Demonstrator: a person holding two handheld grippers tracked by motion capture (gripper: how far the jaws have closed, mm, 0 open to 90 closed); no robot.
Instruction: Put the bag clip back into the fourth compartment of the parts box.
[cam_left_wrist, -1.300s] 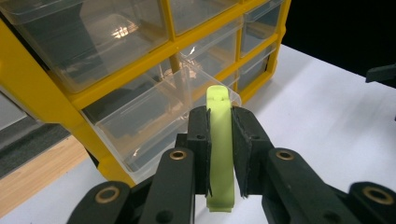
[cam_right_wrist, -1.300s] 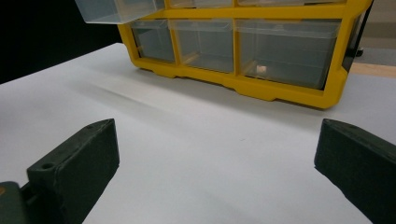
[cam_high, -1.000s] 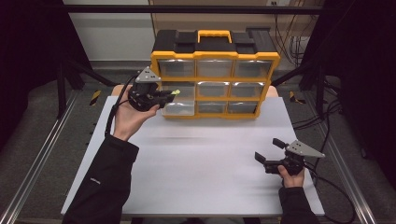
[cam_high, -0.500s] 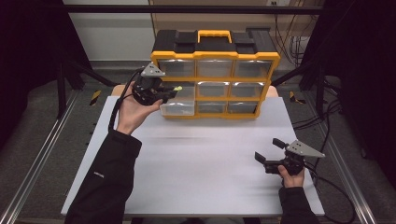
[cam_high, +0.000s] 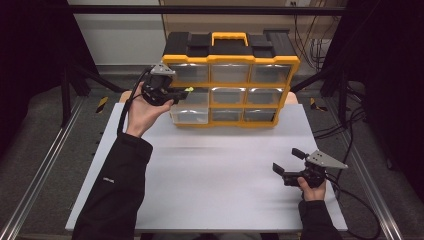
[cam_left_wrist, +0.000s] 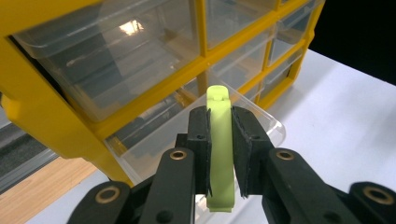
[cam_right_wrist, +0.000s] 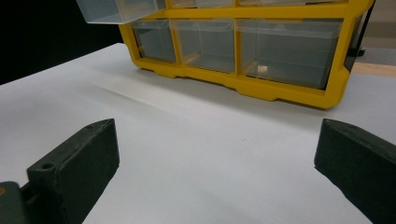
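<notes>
Over the last second my left hand-held gripper (cam_high: 176, 92) has climbed a little and crept in toward the yellow drawer organizer (cam_high: 230, 82), carrying the lime-green clip (cam_left_wrist: 219, 149) with it. It now hangs at the level of the cabinet's middle row, directly above the clear drawer (cam_high: 190, 114) that stands pulled out at the bottom left. I read that as the carry being nearly over: the clip sits over its target, and what remains is to lower it and let it go into the drawer.

In the left gripper view the two black jaws are pressed against the flat sides of the clip, pinching it upright, its rounded top poking above the pads and its lower end showing beneath them. Behind it I see the open drawer's transparent front wall and rim, with nothing I can make out inside.

The left forearm reaches up from the bottom-left of the table (cam_high: 215, 190), wrist bent back, palm turned up under the tool, so the jaws point sideways at the cabinet face.

My right hand-held gripper (cam_high: 286, 169) has not moved. It rests low at the near right of the table, well apart from the organizer, jaws spread wide and holding nothing; in its own view they frame bare white surface and the bottom row of drawers.
</notes>
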